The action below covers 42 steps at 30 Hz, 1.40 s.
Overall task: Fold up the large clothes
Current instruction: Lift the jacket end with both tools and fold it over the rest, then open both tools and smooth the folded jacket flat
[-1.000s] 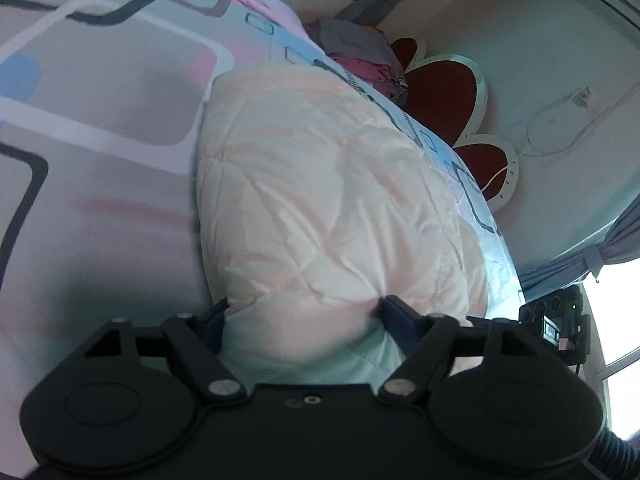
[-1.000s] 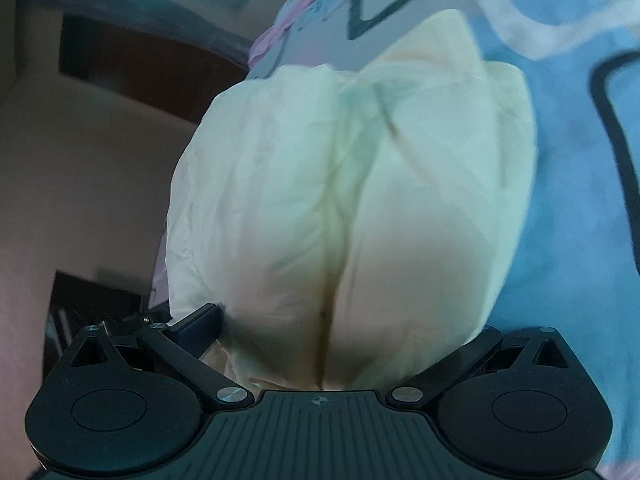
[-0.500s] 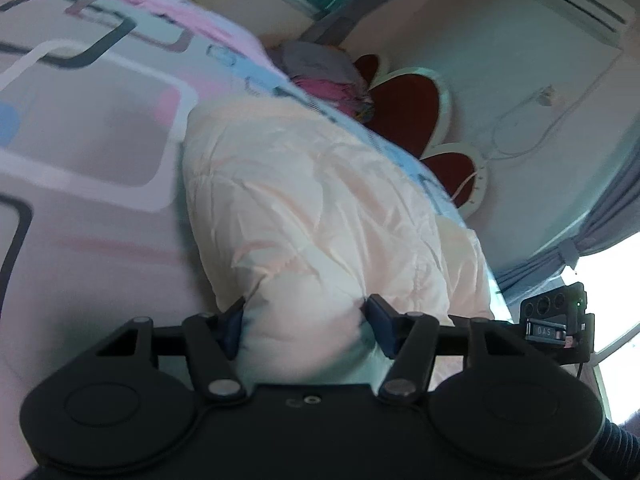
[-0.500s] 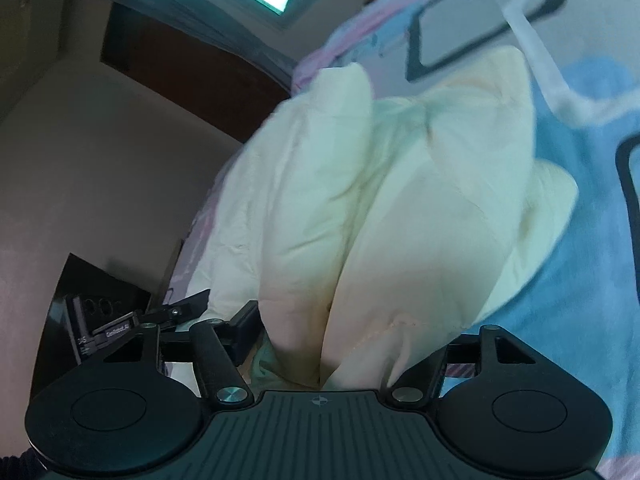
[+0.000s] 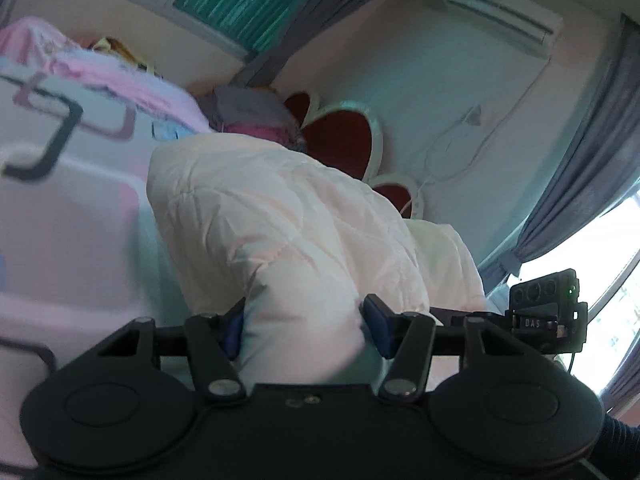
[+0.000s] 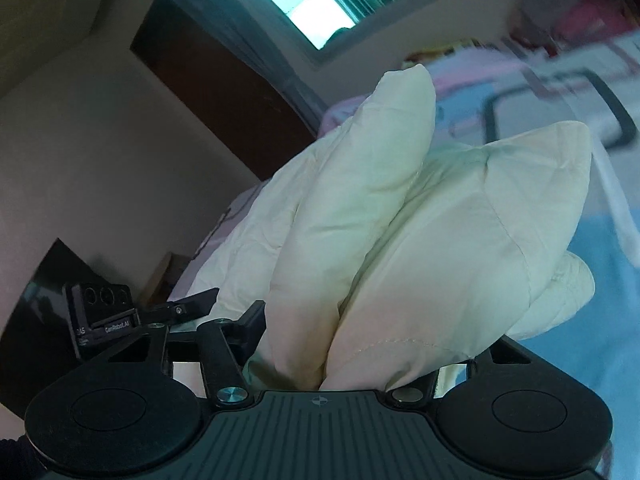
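Patterned bedspread (image 5: 72, 216), both tongs (image 5: 302, 326) (image 6: 360, 344) pinching padded coat (image 5: 288, 232)

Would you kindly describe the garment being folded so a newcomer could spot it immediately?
Start from the bed with its pastel sheet of outlined rectangles. On it, near the heart-shaped headboard, lies a puffy cream quilted jacket, gripped by the left gripper and right gripper. Unlike the pink and grey clothes behind, it is pale, plain and padded.

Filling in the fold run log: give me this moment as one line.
stage: lifting | left gripper: closing, clamped on cream padded jacket | right gripper: closing, clamped on jacket | jacket: bunched, partly raised off patterned bedsheet
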Motion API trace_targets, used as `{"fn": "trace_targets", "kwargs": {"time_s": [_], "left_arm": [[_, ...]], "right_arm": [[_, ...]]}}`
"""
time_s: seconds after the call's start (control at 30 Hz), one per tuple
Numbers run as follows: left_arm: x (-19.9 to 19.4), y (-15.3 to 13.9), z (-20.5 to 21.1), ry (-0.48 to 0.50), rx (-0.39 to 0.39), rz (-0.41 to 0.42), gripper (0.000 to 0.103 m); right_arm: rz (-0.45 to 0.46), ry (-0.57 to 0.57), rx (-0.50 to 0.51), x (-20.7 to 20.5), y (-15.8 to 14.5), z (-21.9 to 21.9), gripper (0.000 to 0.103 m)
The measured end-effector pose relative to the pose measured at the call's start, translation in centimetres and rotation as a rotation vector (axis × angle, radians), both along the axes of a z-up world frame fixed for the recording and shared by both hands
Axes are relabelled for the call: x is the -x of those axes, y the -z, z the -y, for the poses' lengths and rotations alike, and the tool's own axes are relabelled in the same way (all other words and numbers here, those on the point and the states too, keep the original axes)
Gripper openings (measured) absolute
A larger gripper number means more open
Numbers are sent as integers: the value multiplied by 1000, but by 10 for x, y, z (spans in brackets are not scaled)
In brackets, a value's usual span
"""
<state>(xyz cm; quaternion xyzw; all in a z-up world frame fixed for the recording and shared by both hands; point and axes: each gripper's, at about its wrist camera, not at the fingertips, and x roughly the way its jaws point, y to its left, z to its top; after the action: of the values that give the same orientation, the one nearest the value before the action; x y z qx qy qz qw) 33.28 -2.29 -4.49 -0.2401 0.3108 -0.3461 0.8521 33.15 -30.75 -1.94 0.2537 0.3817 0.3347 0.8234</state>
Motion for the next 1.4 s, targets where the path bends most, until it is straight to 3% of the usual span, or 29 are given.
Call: {"fn": "trace_targets", "kwargs": {"time_s": [0.2,0.3,0.4,0.47,0.53,0.57,0.6,0.67,0.77,0.83,1.03,1.07,1.1,1.13,1.17,1.27,1.4], "left_arm": [[-6,-14,-71,-79,48,49,56],[-2,-10,-116,-142,63,51,56],[4,4,-163,-223,56,31,57],[7,19,-193,-295,23,-4,58],[9,43,-213,-379,-103,-69,58],[8,58,-218,-401,-177,-132,61],[11,70,-221,-415,-213,-163,62],[21,73,-221,-420,-216,-143,62],[27,62,-210,-417,-288,-114,70],[32,54,-210,-415,-317,-101,74],[37,20,-245,-488,-319,-26,72],[35,14,-247,-489,-314,-8,70],[32,9,-248,-482,-307,11,69],[26,4,-247,-464,-304,26,67],[15,0,-242,-442,-310,41,62],[-18,-11,-210,-372,-369,90,61],[-71,-8,-169,-261,-436,102,58]], "right_arm": [[57,-52,30,-24,-23,-87,56],[58,-112,47,-37,-18,-142,56],[0,-170,41,-60,11,-199,56],[-54,-208,52,-72,47,-237,56],[-173,-217,80,-86,101,-270,58],[-236,-208,78,-88,127,-278,75],[-283,-180,59,-87,153,-282,82],[-276,-142,50,-82,165,-283,86],[-265,-125,64,-70,163,-276,86],[-248,-93,79,-75,147,-278,86],[-140,45,123,-39,104,-230,84],[-104,75,129,-38,94,-227,67],[-81,90,136,-40,83,-229,59],[-50,97,152,-44,70,-242,54],[-8,99,181,-45,60,-251,52],[91,57,255,-62,34,-285,50],[105,28,372,-96,50,-341,50]]}}
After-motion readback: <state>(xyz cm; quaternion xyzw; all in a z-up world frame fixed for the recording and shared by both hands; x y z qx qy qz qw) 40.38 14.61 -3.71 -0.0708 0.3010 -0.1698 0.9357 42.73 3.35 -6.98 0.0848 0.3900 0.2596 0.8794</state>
